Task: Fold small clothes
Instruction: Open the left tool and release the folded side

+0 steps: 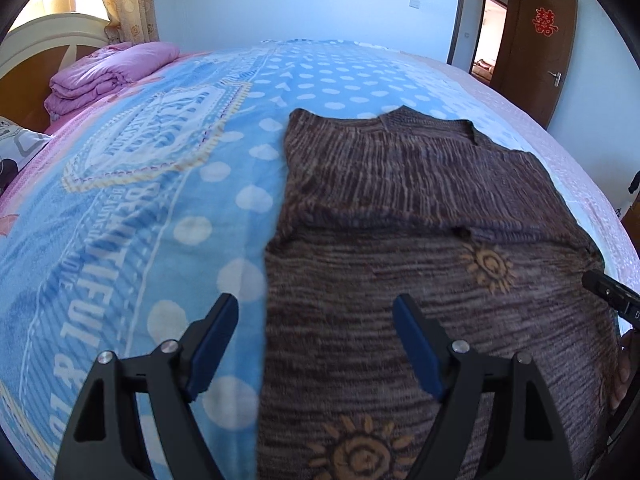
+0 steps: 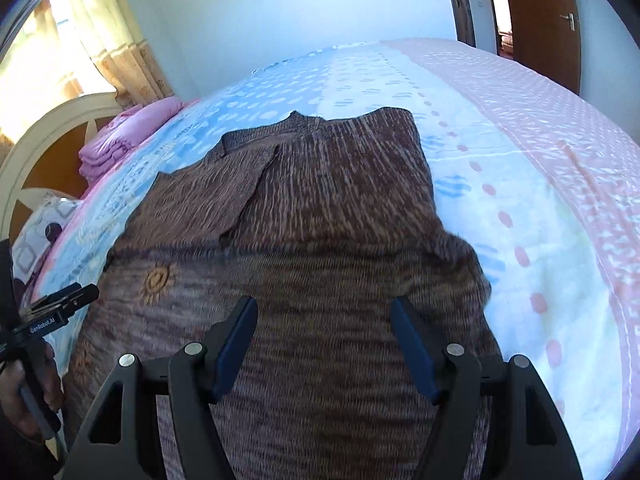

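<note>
A brown striped knit sweater [image 1: 400,216] with orange sun patterns lies flat on the bed, both sleeves folded across its upper body; it also shows in the right wrist view [image 2: 320,208]. My left gripper [image 1: 316,308] is open and empty, hovering over the sweater's left edge near the hem. My right gripper [image 2: 324,312] is open and empty above the sweater's lower right part. The right gripper's tip [image 1: 608,288] shows at the right edge of the left wrist view, and the left gripper [image 2: 60,300] shows at the left edge of the right wrist view.
The bed is covered by a blue polka-dot blanket [image 1: 160,200] with pink and white parts [image 2: 540,160]. A folded purple quilt [image 1: 108,72] and a pillow [image 1: 20,148] lie by the headboard [image 1: 44,36]. A brown door [image 1: 536,48] stands open.
</note>
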A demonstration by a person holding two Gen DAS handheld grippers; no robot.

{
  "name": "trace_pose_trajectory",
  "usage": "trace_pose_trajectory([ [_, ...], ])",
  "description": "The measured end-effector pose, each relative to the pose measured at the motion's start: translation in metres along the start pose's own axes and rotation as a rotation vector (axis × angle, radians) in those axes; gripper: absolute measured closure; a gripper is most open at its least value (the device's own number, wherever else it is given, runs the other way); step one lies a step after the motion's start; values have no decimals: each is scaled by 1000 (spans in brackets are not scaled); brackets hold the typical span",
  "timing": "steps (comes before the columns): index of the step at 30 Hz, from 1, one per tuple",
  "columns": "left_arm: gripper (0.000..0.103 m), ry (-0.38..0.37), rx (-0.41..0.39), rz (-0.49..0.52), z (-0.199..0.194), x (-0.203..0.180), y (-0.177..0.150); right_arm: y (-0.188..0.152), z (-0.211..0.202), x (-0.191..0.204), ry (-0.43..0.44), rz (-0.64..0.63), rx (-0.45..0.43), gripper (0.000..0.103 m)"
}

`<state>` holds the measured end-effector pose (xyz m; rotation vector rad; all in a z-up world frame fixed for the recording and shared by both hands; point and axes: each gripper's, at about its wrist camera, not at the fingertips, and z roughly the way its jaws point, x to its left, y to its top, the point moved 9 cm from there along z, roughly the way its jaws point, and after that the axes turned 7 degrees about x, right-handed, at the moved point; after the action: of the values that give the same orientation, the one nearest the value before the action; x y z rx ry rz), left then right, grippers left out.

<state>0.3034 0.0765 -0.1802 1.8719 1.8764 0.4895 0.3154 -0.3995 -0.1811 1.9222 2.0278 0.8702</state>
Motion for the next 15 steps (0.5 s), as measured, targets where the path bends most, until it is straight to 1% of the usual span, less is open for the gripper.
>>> trace_pose_trajectory([
  [5, 21, -25, 4, 4, -8, -7, -13, -16, -9, 4, -13, -33, 6, 33],
  [11, 21, -43, 14, 39, -19, -18, -35, -38, -19, 8, -37, -74, 10, 33],
  [15, 21, -47, 17, 60, -27, -22, -49, -51, -26, 10, -49, -106, 10, 30],
])
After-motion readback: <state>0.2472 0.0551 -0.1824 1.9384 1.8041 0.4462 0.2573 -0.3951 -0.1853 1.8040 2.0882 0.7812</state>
